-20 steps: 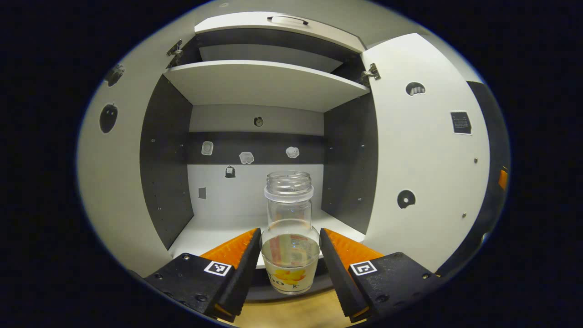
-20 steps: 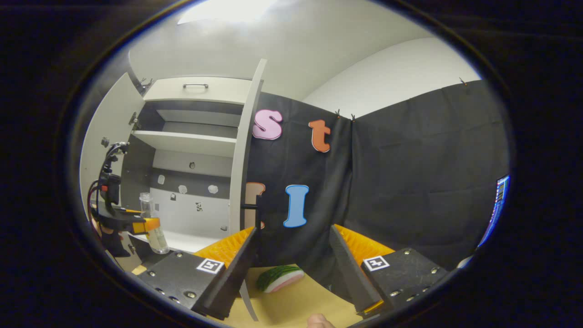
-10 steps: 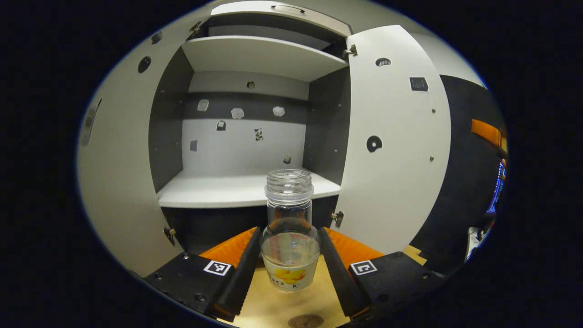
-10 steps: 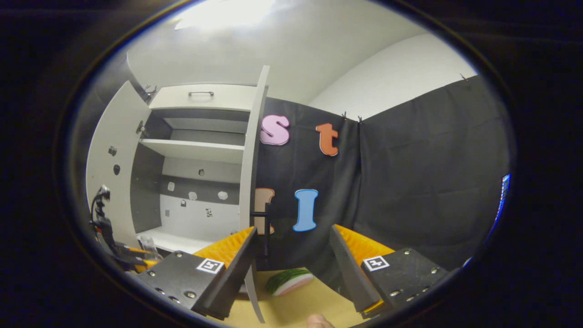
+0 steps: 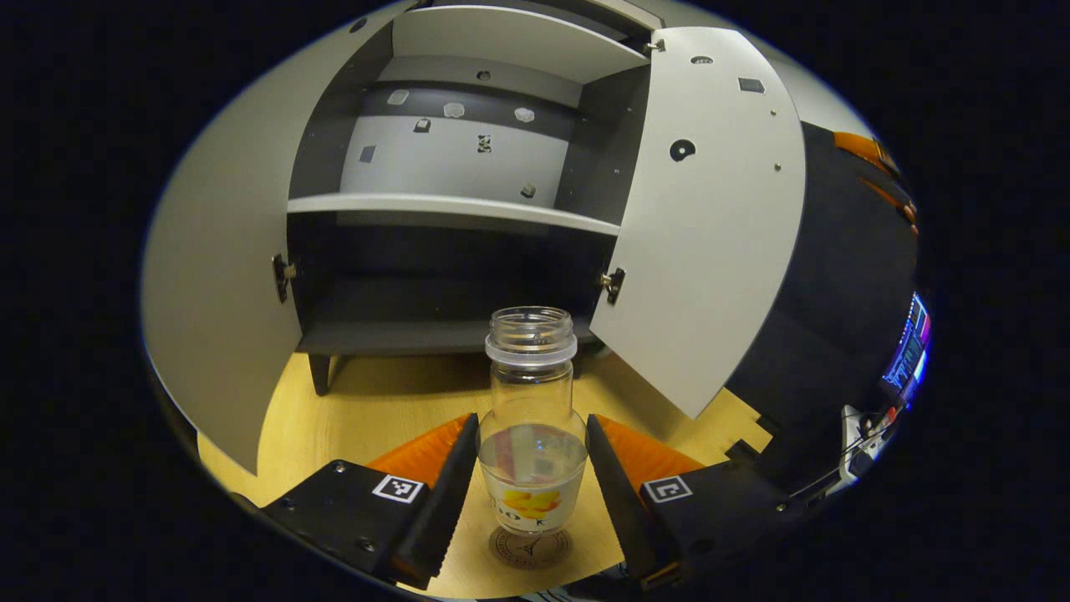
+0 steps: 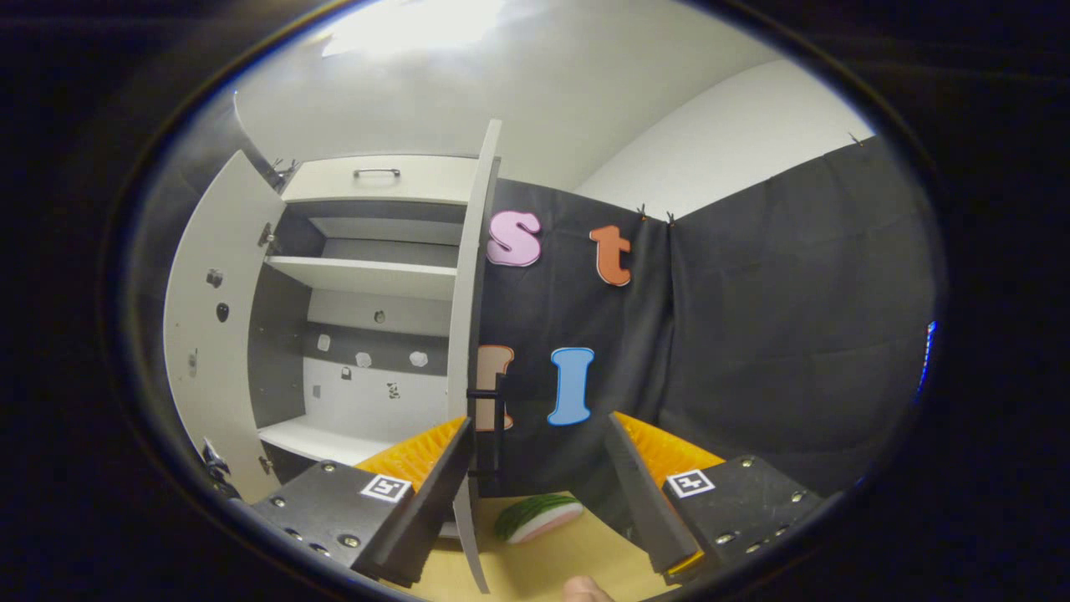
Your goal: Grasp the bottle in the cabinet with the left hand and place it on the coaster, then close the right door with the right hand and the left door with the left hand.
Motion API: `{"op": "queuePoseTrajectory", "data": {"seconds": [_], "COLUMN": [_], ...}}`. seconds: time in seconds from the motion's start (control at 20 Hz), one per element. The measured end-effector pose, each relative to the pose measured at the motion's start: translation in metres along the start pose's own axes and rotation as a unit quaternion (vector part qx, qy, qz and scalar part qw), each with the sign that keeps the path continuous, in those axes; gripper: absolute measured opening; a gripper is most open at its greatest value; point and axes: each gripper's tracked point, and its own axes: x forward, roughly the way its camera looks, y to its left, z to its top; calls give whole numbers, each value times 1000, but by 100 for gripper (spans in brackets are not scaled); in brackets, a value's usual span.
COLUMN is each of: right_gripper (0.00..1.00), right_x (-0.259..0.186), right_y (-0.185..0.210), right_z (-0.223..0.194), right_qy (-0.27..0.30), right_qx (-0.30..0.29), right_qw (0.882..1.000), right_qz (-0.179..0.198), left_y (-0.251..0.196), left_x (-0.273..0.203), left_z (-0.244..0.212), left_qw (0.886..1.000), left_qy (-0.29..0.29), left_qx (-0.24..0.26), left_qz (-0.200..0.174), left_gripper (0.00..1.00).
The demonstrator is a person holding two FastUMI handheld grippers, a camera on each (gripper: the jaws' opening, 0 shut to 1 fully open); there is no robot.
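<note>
In the left gripper view my left gripper (image 5: 532, 468) is shut on a clear, capless bottle (image 5: 532, 418) with a yellow-printed label. The bottle hangs upright just above a round brown coaster (image 5: 530, 548) on the wooden table. Behind it stands the white cabinet (image 5: 456, 205) with its left door (image 5: 221, 276) and right door (image 5: 710, 226) both swung open. In the right gripper view my right gripper (image 6: 535, 493) is open with nothing between its fingers. It hovers near the edge of the right door (image 6: 471, 334), by that door's black handle (image 6: 495, 426). The left door (image 6: 209, 334) stands open there too.
A toy watermelon slice (image 6: 537, 516) lies on the wooden table (image 6: 543, 560) ahead of my right gripper. A fingertip (image 6: 583, 590) shows at the bottom edge. The cabinet's shelves (image 5: 451, 209) hold nothing. A lit screen (image 5: 907, 355) sits at the far right.
My left gripper has carried the bottle out of the cabinet and down over the coaster on the table. The right gripper has barely shifted; the left gripper has dropped out of its view.
</note>
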Motion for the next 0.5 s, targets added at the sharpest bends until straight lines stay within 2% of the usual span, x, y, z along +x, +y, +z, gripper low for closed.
{"op": "queuePoseTrajectory", "data": {"seconds": [0.25, 0.5], "right_gripper": [95, 95], "right_x": [-3, -3], "right_y": [-9, -14], "right_z": [0, -2], "right_qy": [2, 8], "right_qx": [1, -3], "right_qw": [1000, 1000], "right_qz": [-10, -14], "left_y": [3, 0], "left_x": [5, 12], "left_z": [-47, -68], "left_qw": [999, 999], "left_qy": [31, 37], "left_qx": [-18, -12], "left_qz": [9, 10], "left_gripper": [81, 82]}}
